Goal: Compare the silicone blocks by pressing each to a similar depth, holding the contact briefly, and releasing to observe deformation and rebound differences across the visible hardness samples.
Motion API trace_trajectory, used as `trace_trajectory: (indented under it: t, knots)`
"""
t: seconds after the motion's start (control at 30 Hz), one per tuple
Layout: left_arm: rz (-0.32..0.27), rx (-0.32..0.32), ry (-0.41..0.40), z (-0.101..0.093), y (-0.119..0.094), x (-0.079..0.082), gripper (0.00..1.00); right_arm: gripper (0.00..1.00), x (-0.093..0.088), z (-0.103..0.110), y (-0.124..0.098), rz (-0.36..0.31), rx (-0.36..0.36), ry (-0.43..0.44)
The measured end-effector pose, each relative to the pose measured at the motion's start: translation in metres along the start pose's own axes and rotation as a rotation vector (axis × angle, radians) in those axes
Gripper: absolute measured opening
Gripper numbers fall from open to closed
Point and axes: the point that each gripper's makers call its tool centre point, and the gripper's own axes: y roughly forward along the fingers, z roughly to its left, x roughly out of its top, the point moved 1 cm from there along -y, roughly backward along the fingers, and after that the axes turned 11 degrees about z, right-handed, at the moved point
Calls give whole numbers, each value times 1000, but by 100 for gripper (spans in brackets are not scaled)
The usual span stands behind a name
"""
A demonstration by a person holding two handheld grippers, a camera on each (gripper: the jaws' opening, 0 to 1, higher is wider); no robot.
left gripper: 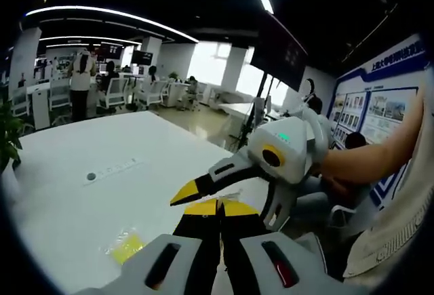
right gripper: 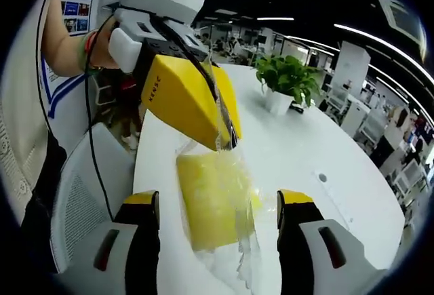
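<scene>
A yellow silicone block in a clear plastic bag lies low over the white table. My left gripper reaches down from the upper left, its yellow jaws shut on the bag's clear film just above the block. My right gripper is open wide, one jaw on each side of the block, neither touching it. In the left gripper view my left gripper shows shut yellow tips, the right gripper comes in from the right close to them, and the bagged block sits lower left.
A potted plant stands further along the table, past a small round port. A grey mesh chair stands by the table's edge. Office desks, chairs and a standing person are far behind. A person's forearm holds the right gripper.
</scene>
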Motion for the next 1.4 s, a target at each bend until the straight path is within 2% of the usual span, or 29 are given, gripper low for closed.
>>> trace_trajectory:
  t: [0.2,0.4,0.7,0.87,0.97,1.17,1.3,1.4]
  knots:
    - [-3,6,-28,5,3,-1,0,70,1,-7,-13,-49,-74,33]
    - [-5,3,-62,10,6,-1,0,75,-5,-7,-22,-73,-106,86]
    - [13,7,-89,13,18,-5,0,81,-27,-3,-32,-93,-139,178]
    - [19,6,-103,14,28,-6,0,85,-39,-7,-40,-122,-203,240]
    - [23,5,-113,15,33,-6,0,89,-49,-7,-47,-143,-218,312]
    - [26,8,-130,19,43,-6,0,95,-62,-12,-62,-171,-294,367]
    - [28,12,-143,21,49,-5,0,96,-68,-9,-71,-199,-312,413]
    - [30,11,-155,22,53,-5,0,95,-73,-3,-74,-187,-324,415]
